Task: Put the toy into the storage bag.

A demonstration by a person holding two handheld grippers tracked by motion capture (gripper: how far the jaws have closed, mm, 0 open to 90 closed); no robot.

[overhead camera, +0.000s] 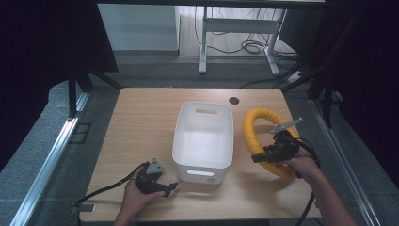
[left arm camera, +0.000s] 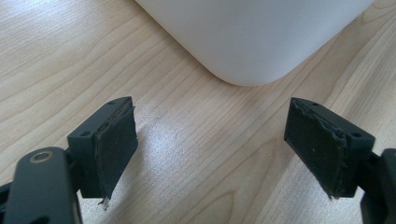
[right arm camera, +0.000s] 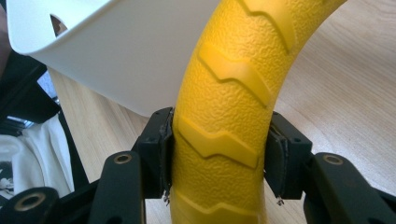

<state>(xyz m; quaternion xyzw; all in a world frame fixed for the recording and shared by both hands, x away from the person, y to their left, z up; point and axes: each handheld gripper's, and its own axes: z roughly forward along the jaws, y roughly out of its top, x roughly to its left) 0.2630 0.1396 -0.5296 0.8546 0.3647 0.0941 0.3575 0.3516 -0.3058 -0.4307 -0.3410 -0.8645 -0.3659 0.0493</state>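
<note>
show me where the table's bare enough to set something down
Widest bare patch: the table left of the white bin, beyond the left claw. A strip runs along the far edge behind the bin. It is crowded on the right, where the right claw grips the yellow ring close beside the bin.

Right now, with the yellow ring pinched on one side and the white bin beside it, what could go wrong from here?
1. The right tongs grip the yellow ring at one spot on its near arc, so the unsupported far side may sag or swing.
2. The ring sits close beside the white bin; moving it across could catch the rim and shove the bin.
3. The left tongs are open and off the bin, so nothing steadies it.
</note>
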